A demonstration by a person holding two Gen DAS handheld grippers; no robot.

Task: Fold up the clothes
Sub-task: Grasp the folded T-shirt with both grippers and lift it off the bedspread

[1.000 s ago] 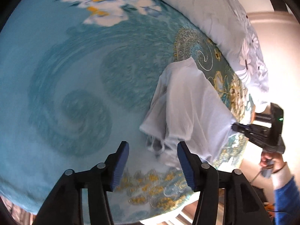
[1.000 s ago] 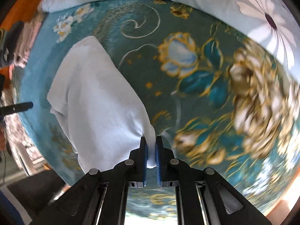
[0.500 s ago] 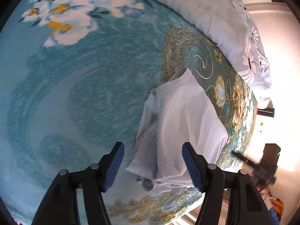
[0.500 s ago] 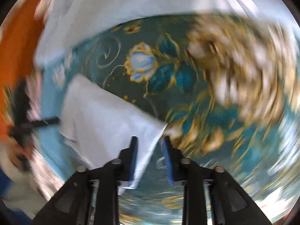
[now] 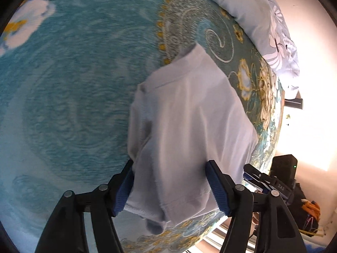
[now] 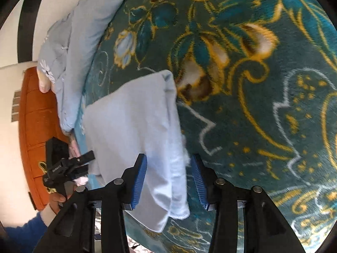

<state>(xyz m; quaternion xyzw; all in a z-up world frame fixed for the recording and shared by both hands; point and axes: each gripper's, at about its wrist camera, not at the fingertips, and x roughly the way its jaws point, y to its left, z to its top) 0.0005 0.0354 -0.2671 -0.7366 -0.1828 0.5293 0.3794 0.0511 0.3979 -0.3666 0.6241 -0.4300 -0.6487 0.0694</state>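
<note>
A white shirt (image 5: 189,126) lies partly folded on a teal floral bedspread (image 5: 73,94), near the bed's edge. My left gripper (image 5: 170,187) is open, its fingers either side of the shirt's near hem, over the cloth. In the right wrist view the same shirt (image 6: 139,122) lies below my right gripper (image 6: 168,181), which is open with its jaws straddling the shirt's near corner. Neither holds cloth. The right gripper also shows in the left wrist view (image 5: 265,181), and the left gripper in the right wrist view (image 6: 67,166).
A pale blue floral pillow (image 5: 252,10) lies at the bed's far side, also in the right wrist view (image 6: 80,31). An orange headboard (image 6: 35,126) stands at the left. The bed edge (image 5: 210,232) runs just under the shirt's hem.
My right gripper has let go of the shirt corner, opened and swung round to the shirt's end. My left gripper has moved over the shirt's hem, staying open.
</note>
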